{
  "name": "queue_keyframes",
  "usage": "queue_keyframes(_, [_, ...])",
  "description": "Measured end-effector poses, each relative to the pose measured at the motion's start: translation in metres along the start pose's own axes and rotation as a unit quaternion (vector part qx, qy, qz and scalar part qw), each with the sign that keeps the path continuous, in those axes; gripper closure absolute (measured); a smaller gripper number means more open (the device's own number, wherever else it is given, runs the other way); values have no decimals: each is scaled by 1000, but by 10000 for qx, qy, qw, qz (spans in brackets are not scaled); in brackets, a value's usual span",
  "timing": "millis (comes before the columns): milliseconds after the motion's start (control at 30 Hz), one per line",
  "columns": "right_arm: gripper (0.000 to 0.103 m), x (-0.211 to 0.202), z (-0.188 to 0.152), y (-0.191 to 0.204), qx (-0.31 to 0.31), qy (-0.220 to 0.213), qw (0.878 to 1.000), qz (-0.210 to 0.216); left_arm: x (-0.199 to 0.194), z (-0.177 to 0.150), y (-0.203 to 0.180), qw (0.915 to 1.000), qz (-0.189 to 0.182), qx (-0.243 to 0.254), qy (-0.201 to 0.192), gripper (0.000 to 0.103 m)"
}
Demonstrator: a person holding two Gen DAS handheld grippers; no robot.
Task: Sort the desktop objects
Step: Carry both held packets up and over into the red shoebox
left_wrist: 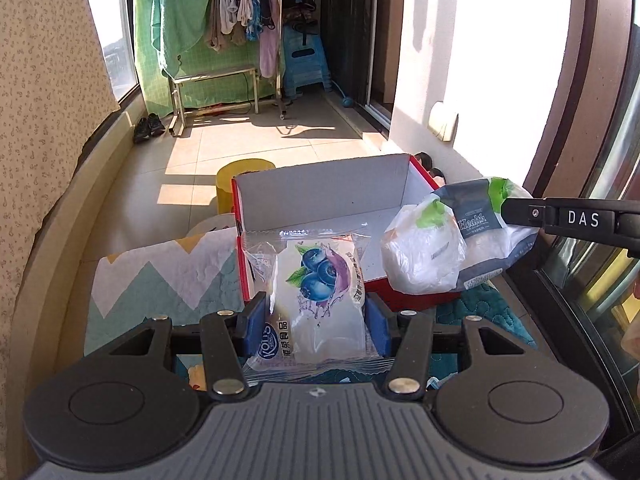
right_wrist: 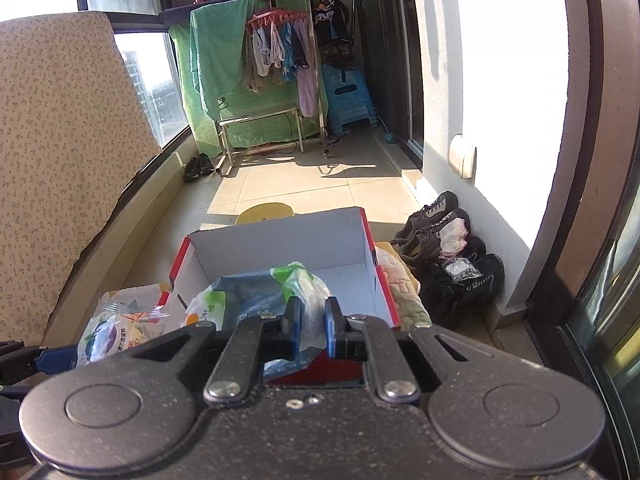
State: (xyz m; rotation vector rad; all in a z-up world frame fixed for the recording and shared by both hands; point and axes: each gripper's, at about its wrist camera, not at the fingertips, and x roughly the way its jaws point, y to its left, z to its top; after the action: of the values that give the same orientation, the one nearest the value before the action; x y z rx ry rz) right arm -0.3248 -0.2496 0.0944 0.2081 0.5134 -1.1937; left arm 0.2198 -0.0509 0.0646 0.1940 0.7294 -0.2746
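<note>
My left gripper (left_wrist: 316, 316) is shut on a clear blueberry snack packet (left_wrist: 316, 292) and holds it upright just before the near wall of a red cardboard box with a white inside (left_wrist: 320, 196). My right gripper (right_wrist: 314, 322) is shut on a tissue pack in blue, white and green wrap (right_wrist: 256, 300), held over the box's near right corner; the pack also shows in the left wrist view (left_wrist: 448, 240). The snack packet shows at the lower left of the right wrist view (right_wrist: 116, 328). The box (right_wrist: 280, 240) looks empty inside.
The box rests on a zigzag quilt (left_wrist: 160, 276) over the table. A yellow stool (left_wrist: 244, 180) stands behind the box. Shoes (right_wrist: 448, 248) lie on the floor to the right. A drying rack with clothes (left_wrist: 240, 28) stands far back. A patterned curtain (left_wrist: 40, 120) hangs at left.
</note>
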Motion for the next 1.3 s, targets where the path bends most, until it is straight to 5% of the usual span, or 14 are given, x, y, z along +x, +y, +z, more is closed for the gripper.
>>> queue_keyframes(533, [92,51,34,-1,-190,160,9993,-284,61,52,4,9993,-63,304,230,53])
queue_keyframes(1300, [92,143,33,6,-597,801,9930,-635,190,60,-2,9875,-239,909,1265,52])
